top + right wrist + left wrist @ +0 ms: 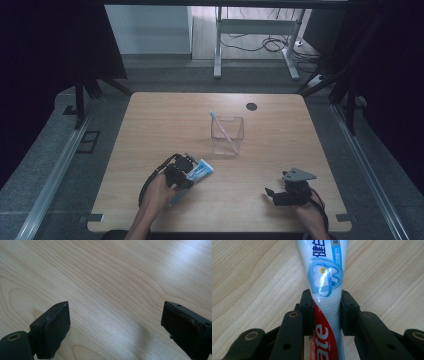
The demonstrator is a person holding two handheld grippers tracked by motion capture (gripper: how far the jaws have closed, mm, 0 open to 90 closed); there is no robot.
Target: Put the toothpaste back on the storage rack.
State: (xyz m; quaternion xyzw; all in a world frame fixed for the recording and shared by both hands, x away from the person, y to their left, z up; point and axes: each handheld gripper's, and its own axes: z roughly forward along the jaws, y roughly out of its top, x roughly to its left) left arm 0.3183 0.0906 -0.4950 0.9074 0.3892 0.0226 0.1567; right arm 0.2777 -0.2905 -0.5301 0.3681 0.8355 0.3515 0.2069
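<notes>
Toothpaste tube (198,173) lay on the wooden table (165,120), on the person's side of the clear plastic cup (227,135) and to its left, clamped across its middle by the left gripper (325,312), whose pads pressed both sides of it. The left forearm came in from the table's near edge, angled toward the cup, the hand (159,191) low over the wood. The right gripper (280,196) rested near the front edge, well to the right of the cup, jaws spread wide with bare wood between them, its hand (310,214) behind it. A toothbrush (223,129) leaned inside the cup
</notes>
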